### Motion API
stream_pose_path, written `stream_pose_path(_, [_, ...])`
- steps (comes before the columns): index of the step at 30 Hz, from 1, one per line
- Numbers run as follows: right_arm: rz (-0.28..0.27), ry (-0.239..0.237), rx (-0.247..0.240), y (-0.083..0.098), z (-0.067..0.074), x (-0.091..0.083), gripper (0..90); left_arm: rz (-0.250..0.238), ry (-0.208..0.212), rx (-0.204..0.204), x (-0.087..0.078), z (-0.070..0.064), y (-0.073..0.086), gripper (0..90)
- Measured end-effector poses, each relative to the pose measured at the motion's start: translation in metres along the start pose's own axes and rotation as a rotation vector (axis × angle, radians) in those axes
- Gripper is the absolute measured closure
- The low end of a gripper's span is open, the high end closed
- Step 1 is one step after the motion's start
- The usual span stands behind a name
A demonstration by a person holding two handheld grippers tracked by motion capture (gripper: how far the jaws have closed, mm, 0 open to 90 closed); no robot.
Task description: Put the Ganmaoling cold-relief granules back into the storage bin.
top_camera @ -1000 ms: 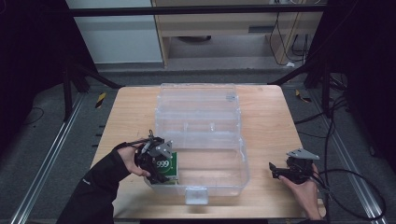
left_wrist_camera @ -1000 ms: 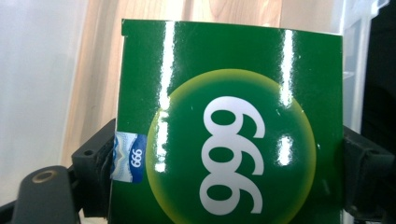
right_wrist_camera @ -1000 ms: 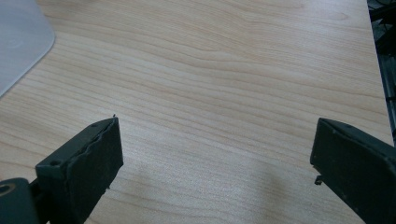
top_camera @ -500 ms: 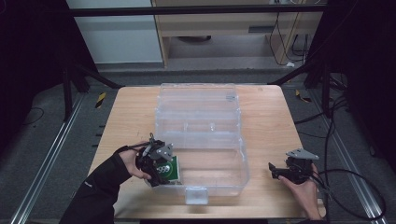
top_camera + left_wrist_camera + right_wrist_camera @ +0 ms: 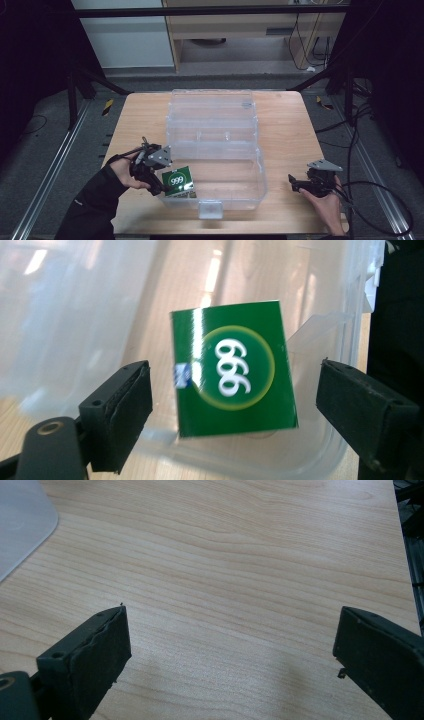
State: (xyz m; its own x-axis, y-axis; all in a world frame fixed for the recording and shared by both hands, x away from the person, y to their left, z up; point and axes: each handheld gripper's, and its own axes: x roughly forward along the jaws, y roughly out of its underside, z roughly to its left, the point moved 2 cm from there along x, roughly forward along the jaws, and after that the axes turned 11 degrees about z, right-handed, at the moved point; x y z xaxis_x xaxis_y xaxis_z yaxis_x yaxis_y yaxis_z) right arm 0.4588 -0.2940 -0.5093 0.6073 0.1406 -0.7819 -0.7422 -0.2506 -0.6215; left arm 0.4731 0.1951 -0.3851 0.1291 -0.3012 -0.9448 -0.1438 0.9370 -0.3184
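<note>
Left tongs (image 5: 235, 405): spread wide, black jaws far apart, nothing pinched, not touching the card.
Left hand (image 5: 131, 172): on the left side of the counter, dark sleeve, wrapped around the tongs, right beside the box's left wall.
Green card (image 5: 232, 368): square and shiny, tilted, inside the see-through box at its front left corner, seen between the two open jaws in the left gripper view.
Writing on card: white "999" in a round ring with a pale rim; upside down in the left gripper view, so like "666" there. Small blue and white patch at one edge, too blurry to read.
Clear box (image 5: 235, 187): big plastic tub in the middle of the counter, lid flipped open behind it, small latch at the front.
Counter (image 5: 290, 125): light wood with wavy grain.
Right tongs (image 5: 232, 647): spread wide too, nothing between the jaws, just bare wood in front.
Right hand (image 5: 327, 200): at the front right of the counter, well apart from the box, cable trailing off to the right.
</note>
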Motion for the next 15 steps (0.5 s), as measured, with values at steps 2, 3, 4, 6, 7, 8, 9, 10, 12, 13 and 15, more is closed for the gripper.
stream_pose_path(2, [-0.001, 0.001, 0.001, 0.000, 0.000, 0.000, 2.6, -0.023, -0.018, -0.033, -0.006, 0.002, 0.008, 14.9])
stream_pose_path(3, [-0.002, 0.000, 0.003, 0.000, 0.000, -0.001, 2.6, -0.030, -0.028, -0.048, -0.008, 0.003, 0.013, 15.0])
stream_pose_path(4, [-0.001, -0.001, 0.004, 0.000, 0.000, -0.001, 2.7, -0.040, -0.042, -0.073, -0.011, 0.004, 0.018, 15.1])
stream_pose_path(6, [-0.002, -0.001, 0.006, 0.000, 0.000, -0.001, 2.7, -0.061, -0.064, -0.106, -0.015, 0.007, 0.027, 15.1])
stream_pose_path(7, [-0.002, -0.001, 0.006, 0.000, 0.000, -0.001, 2.8, -0.076, -0.074, -0.129, -0.016, 0.008, 0.031, 15.1])
stream_pose_path(8, [-0.002, 0.000, 0.006, 0.000, 0.000, -0.001, 2.8, -0.091, -0.084, -0.152, -0.017, 0.010, 0.037, 15.1])
stream_pose_path(9, [-0.004, -0.004, 0.010, 0.000, 0.000, -0.002, 2.9, -0.106, -0.094, -0.174, -0.018, 0.011, 0.042, 15.2])
stream_pose_path(10, [-0.005, 0.000, 0.008, 0.000, 0.000, -0.002, 3.0, -0.117, -0.104, -0.197, -0.018, 0.012, 0.047, 15.1])
stream_pose_path(12, [-0.007, 0.000, 0.007, 0.000, -0.001, -0.002, 3.1, -0.140, -0.118, -0.251, -0.016, 0.015, 0.057, 15.1])
stream_pose_path(13, [-0.006, 0.001, 0.006, 0.000, -0.001, -0.002, 3.1, -0.145, -0.126, -0.276, -0.014, 0.017, 0.062, 15.1])
stream_pose_path(15, [-0.006, 0.001, 0.006, 0.001, -0.001, -0.002, 3.1, -0.146, -0.138, -0.330, -0.009, 0.020, 0.073, 15.1])
